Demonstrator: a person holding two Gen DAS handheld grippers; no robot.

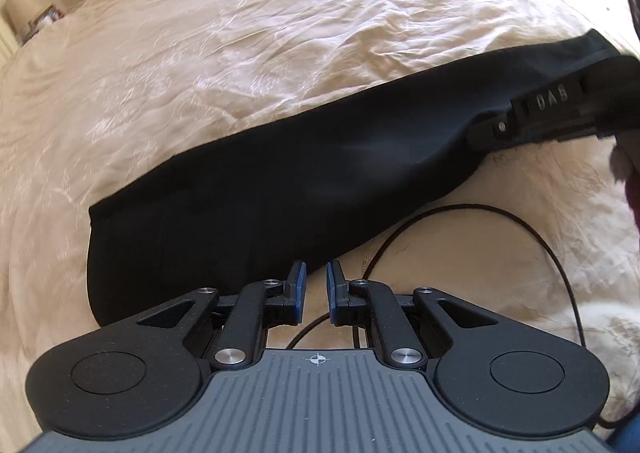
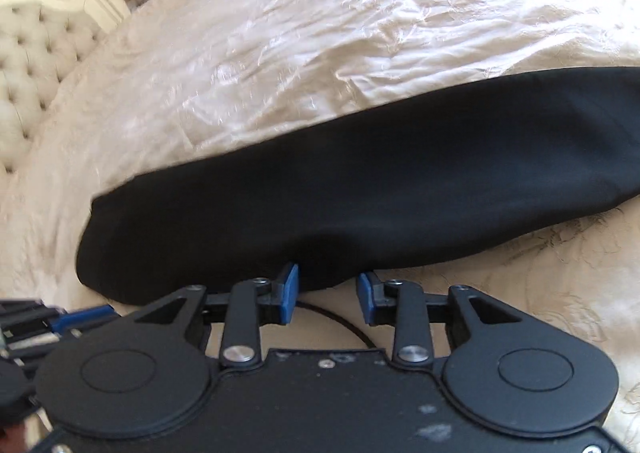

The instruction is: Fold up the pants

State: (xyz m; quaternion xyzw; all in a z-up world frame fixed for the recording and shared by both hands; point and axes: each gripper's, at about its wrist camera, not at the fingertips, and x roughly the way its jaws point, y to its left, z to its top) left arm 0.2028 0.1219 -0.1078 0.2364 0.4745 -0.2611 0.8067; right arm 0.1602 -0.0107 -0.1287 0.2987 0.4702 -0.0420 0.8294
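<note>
Cream satin bedspread (image 1: 248,65), wrinkled, fills both wrist views; we see a tufted cream headboard (image 2: 36,65) at far left in the right wrist view. Long black fabric pants (image 1: 256,193) lie flat on the bedspread as one narrow band, running from lower left to upper right, squared-off end at the left. Our left gripper (image 1: 316,287) sits at the near edge of the pants, blue-padded fingers (image 1: 299,295) slightly apart with a narrow gap, nothing between them; whether the tips touch the cloth we cannot tell. Thin black cable (image 1: 552,253) loops over the bedspread just right of it. Our right gripper (image 2: 328,295) is at the near edge of the same pants further along, fingers (image 2: 289,295) clearly apart, empty, cloth edge just ahead of the tips. In the left wrist view the right gripper shows as a dark body at the right edge, over the far end of the pants; blurred there.
</note>
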